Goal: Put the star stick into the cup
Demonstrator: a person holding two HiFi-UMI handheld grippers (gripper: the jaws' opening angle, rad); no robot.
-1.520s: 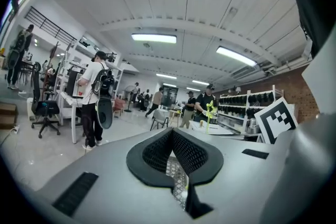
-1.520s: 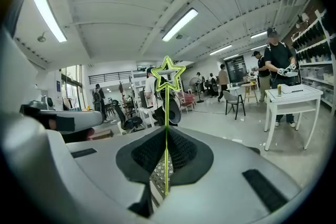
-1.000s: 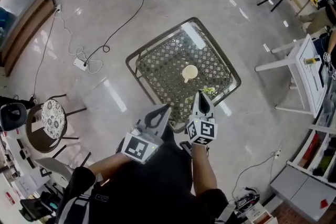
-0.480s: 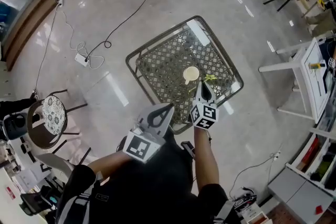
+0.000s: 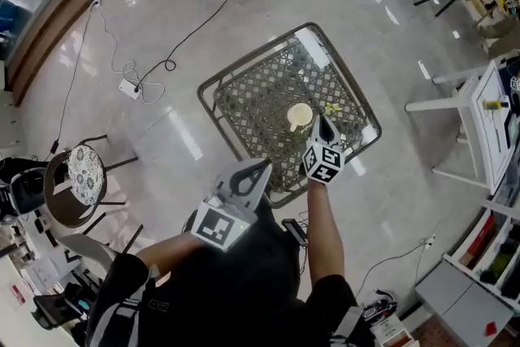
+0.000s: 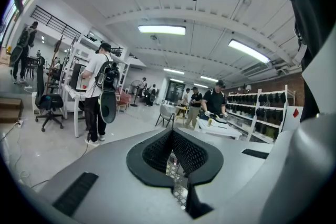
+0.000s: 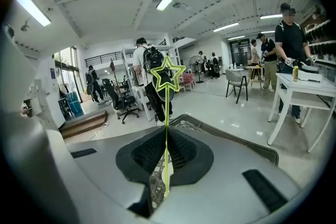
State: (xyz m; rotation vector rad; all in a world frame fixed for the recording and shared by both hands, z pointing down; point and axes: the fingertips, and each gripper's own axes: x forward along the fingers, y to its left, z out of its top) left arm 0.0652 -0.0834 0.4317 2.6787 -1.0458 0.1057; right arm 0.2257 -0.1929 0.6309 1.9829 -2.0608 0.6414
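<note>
A cream cup (image 5: 299, 117) stands on the dark lattice table (image 5: 252, 97) in the head view. My right gripper (image 5: 323, 126) is over the table just right of the cup, shut on the yellow-green star stick (image 7: 167, 107). The stick rises straight between the jaws, its outlined star at the top, and shows beside the gripper tip as a star stick (image 5: 332, 107) in the head view. My left gripper (image 5: 249, 179) hangs near the table's front corner, jaws shut with nothing between them (image 6: 171, 147).
A round patterned stool (image 5: 81, 179) stands at the left. A cable and power strip (image 5: 128, 87) lie on the floor. A white table (image 5: 479, 122) is at the right. People stand and walk about the room.
My right gripper has moved forward and up over the table with the star stick, ending beside the cup. The left gripper has stayed near the table's front corner.
</note>
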